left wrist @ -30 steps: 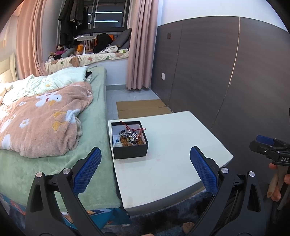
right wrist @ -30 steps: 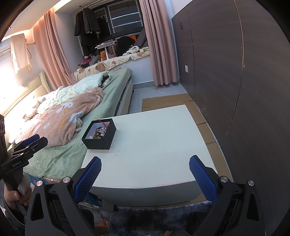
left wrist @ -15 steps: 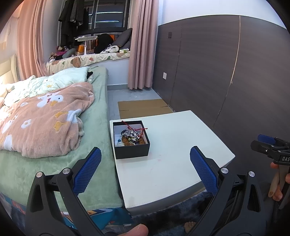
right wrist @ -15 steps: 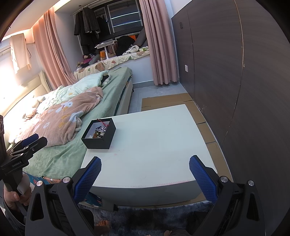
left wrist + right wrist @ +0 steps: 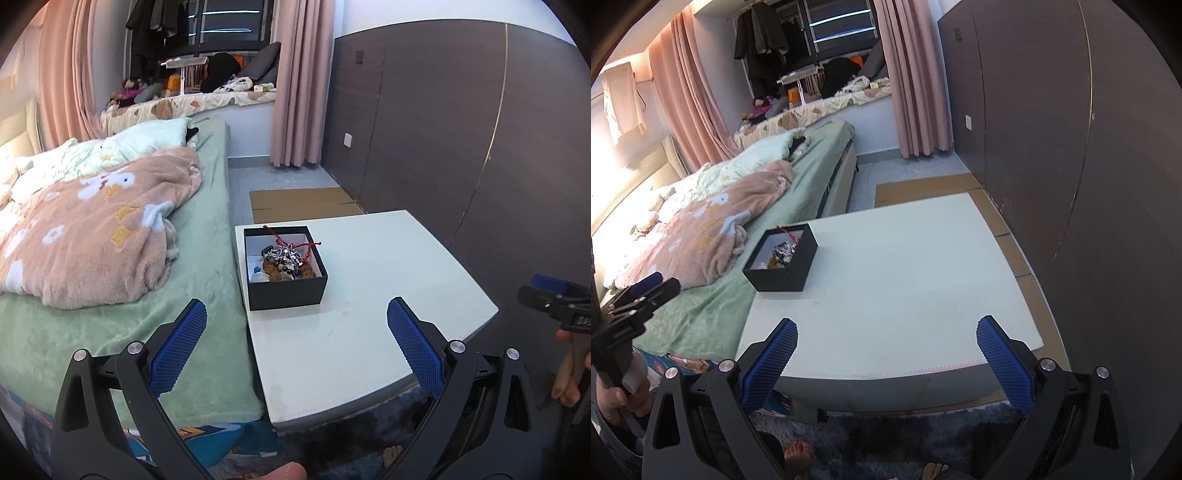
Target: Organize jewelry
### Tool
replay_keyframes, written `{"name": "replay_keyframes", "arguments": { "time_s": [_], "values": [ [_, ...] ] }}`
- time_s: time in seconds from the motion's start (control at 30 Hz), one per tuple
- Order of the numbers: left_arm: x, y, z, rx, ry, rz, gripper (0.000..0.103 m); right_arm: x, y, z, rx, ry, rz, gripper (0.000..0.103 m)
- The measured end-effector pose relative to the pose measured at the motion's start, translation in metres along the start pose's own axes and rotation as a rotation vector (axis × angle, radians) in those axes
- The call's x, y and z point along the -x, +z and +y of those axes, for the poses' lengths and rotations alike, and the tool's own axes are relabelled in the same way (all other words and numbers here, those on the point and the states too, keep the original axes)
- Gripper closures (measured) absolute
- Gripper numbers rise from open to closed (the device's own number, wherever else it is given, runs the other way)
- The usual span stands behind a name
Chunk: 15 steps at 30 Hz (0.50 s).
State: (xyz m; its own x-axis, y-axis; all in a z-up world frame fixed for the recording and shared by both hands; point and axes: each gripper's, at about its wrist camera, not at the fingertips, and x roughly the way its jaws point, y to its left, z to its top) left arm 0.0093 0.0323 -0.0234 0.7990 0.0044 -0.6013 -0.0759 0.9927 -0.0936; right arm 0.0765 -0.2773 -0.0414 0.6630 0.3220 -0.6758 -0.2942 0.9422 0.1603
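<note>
A black open box (image 5: 286, 284) stands at the left edge of a white table (image 5: 362, 325). It holds a tangled heap of jewelry (image 5: 284, 258): beads, a silver chain and a red cord. The box also shows in the right wrist view (image 5: 781, 264). My left gripper (image 5: 295, 332) is open and empty, held short of the table's near left corner. My right gripper (image 5: 884, 343) is open and empty over the table's near edge (image 5: 886, 373). Each gripper shows at the side of the other's view, the right one (image 5: 550, 295) and the left one (image 5: 646, 291).
A bed with a green cover (image 5: 207, 314) and a pink blanket (image 5: 92, 236) stands against the table's left side. A dark panelled wall (image 5: 480, 147) is on the right. Flat cardboard (image 5: 303, 203) lies on the floor beyond the table. A dark rug (image 5: 886, 435) and bare feet are below.
The left gripper has moved slightly forward and right, so the box sits closer in its view. The right gripper has barely moved. Both stay open.
</note>
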Motion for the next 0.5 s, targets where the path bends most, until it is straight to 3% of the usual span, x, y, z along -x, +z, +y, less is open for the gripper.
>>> {"name": "replay_keyframes", "arguments": {
  "time_s": [0.5],
  "values": [
    [-0.031, 0.013, 0.003, -0.011, 0.008, 0.003, 0.005, -0.027, 0.012, 0.001, -0.008, 0.009, 0.031, 0.008]
  ]
}}
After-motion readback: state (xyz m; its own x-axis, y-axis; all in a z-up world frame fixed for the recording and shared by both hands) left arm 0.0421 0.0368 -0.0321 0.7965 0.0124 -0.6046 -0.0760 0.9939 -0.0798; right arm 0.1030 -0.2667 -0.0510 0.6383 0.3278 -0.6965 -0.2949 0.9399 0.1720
